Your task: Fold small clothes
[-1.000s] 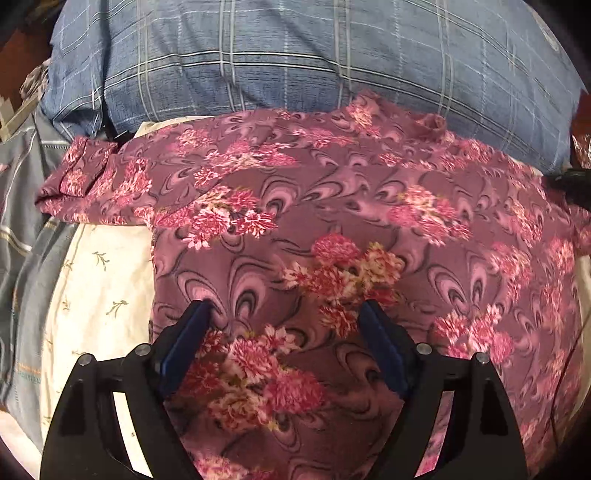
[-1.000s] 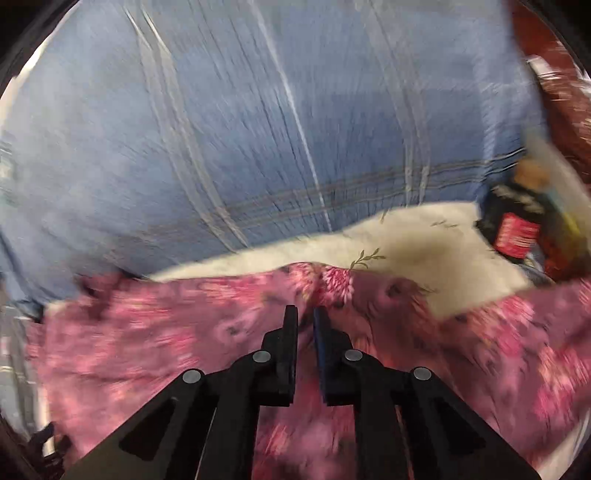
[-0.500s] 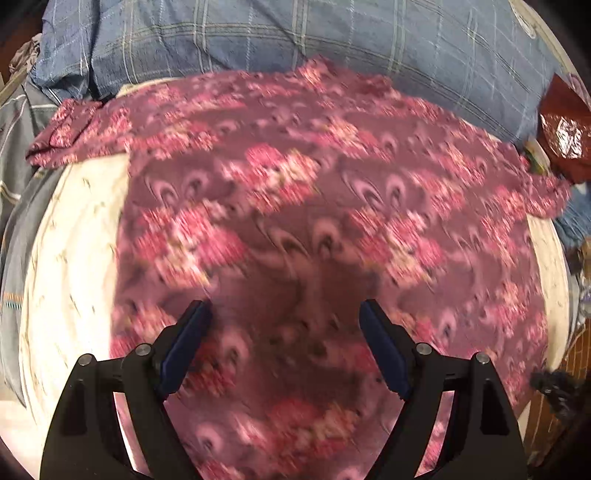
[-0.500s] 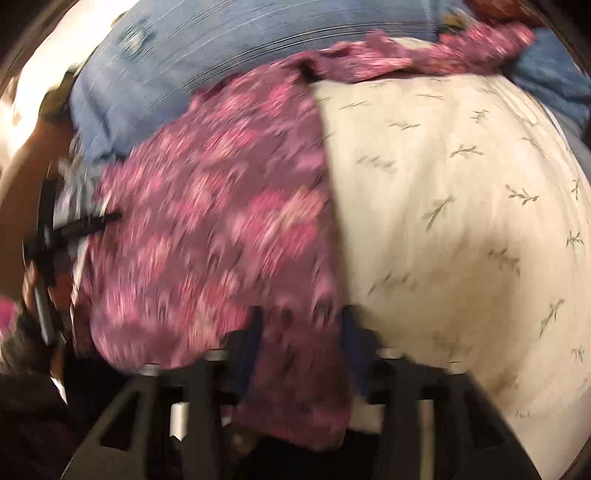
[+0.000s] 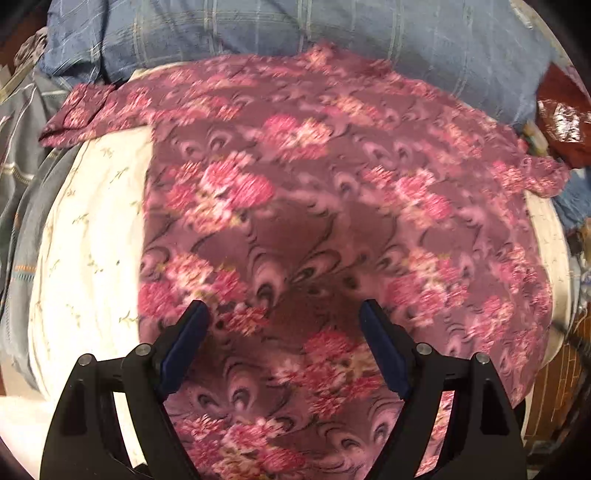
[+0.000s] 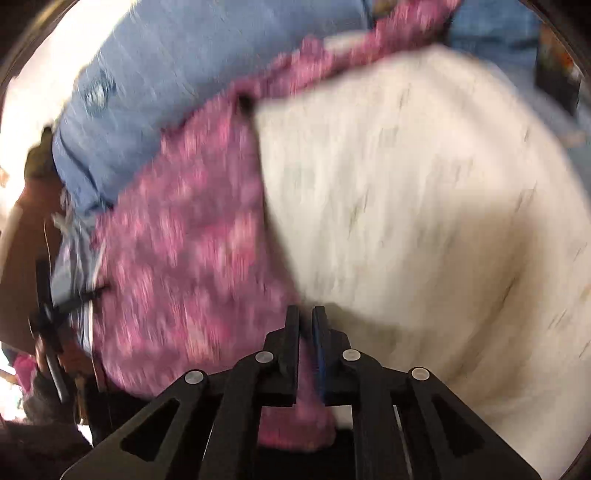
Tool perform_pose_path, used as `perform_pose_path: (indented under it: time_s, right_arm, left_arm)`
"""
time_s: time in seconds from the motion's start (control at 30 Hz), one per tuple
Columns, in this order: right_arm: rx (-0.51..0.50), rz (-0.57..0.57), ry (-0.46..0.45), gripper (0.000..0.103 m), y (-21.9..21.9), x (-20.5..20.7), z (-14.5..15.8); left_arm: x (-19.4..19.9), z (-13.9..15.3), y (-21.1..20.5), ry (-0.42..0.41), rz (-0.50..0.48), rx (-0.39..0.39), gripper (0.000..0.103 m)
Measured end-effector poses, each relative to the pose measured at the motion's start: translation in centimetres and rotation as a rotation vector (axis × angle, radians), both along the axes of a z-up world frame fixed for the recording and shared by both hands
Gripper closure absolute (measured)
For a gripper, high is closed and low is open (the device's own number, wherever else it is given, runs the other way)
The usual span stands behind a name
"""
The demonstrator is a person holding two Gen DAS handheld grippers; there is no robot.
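Right wrist view, nearest: the right gripper (image 6: 304,317) had its fingers pressed almost together on the hem edge of the floral garment (image 6: 177,258), pink cloth showing between and below the pads. A second earlier the same gripper pinched the cloth near the neckline against the blue checked pillow (image 6: 177,74); it had since carried its grip to the near edge, so the garment lay at 9 to 12 o'clock and the cream sheet (image 6: 424,221) filled 1 to 5 o'clock.

Left wrist view, nearest: the left gripper (image 5: 284,314) stood spread wide and held nothing, hovering over the lower part of the floral garment (image 5: 314,221). Over the past second the view had drawn back, and the whole garment came into frame.

Middle to far: the garment lay spread flat on the cream sheet (image 5: 92,240), long axis from hem at 6 o'clock to neckline at 12 o'clock, sleeves out to 10 and 2 o'clock. Its neckline pointed at the blue checked pillow (image 5: 295,33).

Interpretation: flattening appeared finished; no fold was yet made.
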State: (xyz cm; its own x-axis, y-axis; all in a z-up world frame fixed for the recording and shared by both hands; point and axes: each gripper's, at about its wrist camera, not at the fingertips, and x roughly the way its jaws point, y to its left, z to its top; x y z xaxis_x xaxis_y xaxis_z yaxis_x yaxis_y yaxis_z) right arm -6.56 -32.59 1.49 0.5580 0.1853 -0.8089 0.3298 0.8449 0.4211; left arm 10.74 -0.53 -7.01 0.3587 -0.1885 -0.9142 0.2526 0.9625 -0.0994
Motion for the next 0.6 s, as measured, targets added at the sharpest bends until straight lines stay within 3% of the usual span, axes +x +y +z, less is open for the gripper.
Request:
perform_pose_path:
  time_s: [0.07,0.1,0.13,0.23,0.37,0.53,0.57,0.6]
  right_arm:
    - [-0.034,-0.087,-0.094,0.090,-3.2,0.7,2.9]
    - [-0.050,-0.161,-0.148,0.085,-5.5,1.0,4.4]
    - [-0.063,-0.225,-0.184,0.073,-7.3,1.4,5.5]
    - [-0.117,-0.413,-0.248,0.062,-13.9,4.4,7.5]
    - [-0.145,-0.497,-0.191,0.061,-19.7,10.4,7.3]
    - [-0.096,-0.620,-0.147,0.062,-24.7,14.3,4.0]
    - [-0.103,-0.624,-0.140,0.067,-25.0,14.8,3.6]
    - [-0.115,-0.613,-0.145,0.086,-25.0,15.1,3.6]
  left_arm:
    - [0.4,0.6,-0.6,-0.036,-0.007,-0.032,0.019]
    - [0.7,0.8,-0.9,-0.055,-0.007,-0.038,0.019]
    - [0.9,0.8,-1.3,-0.075,-0.008,-0.037,0.019]
    - [1.8,-0.8,-2.5,-0.064,-0.019,0.003,0.019]
    - [1.4,-1.5,-3.5,-0.134,-0.069,0.057,0.016]
    - [2.2,-0.9,-2.9,-0.130,-0.074,-0.008,0.016]
    - [2.3,-0.5,-3.0,-0.142,-0.085,-0.024,0.016]
    - [2.5,0.2,-3.3,-0.167,-0.100,-0.038,0.016]
